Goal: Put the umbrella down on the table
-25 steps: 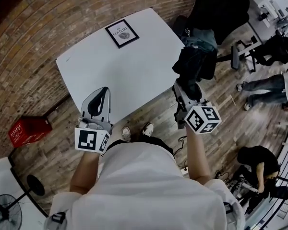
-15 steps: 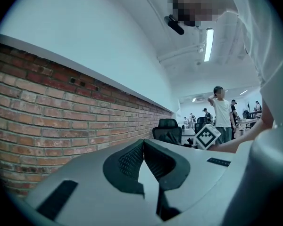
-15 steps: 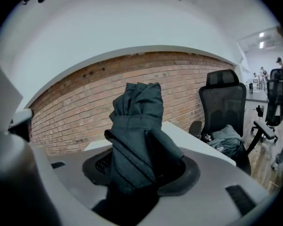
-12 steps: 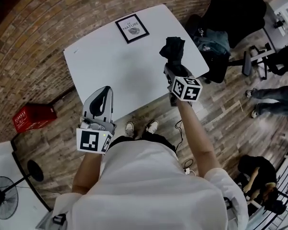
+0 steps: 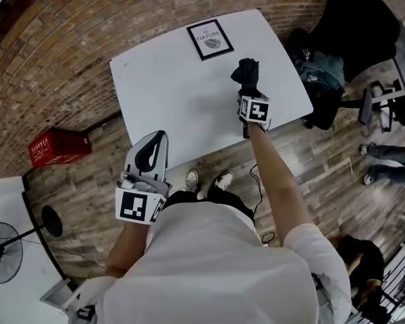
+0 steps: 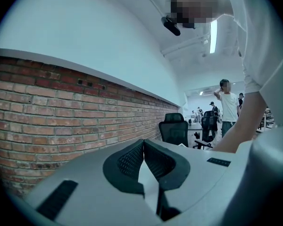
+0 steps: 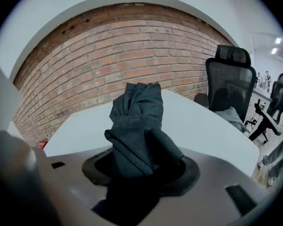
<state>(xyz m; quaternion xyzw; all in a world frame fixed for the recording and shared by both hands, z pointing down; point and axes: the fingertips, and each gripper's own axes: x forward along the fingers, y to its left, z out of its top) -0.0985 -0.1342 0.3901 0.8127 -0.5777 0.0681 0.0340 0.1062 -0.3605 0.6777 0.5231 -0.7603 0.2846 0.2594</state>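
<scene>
A folded dark umbrella [image 5: 246, 73] [image 7: 137, 121] sticks out of my right gripper [image 5: 250, 93] [image 7: 141, 166], whose jaws are shut on it. It hangs over the right part of the white table [image 5: 169, 100], pointing at the far edge; whether it touches the top I cannot tell. My left gripper [image 5: 152, 150] [image 6: 144, 161] is held at the table's near edge, its black pads [image 6: 127, 161] pressed together with nothing between them.
A framed picture [image 5: 209, 39] lies at the table's far edge. Black office chairs [image 5: 364, 25] and a bag [image 5: 320, 69] stand right of the table. A red crate [image 5: 54, 147] sits on the floor at left, a fan [image 5: 3, 248] lower left. Brick wall [image 7: 122, 41] behind.
My right gripper has carried the umbrella from beside the table's right corner down and over the tabletop. The left gripper has stayed near the front edge.
</scene>
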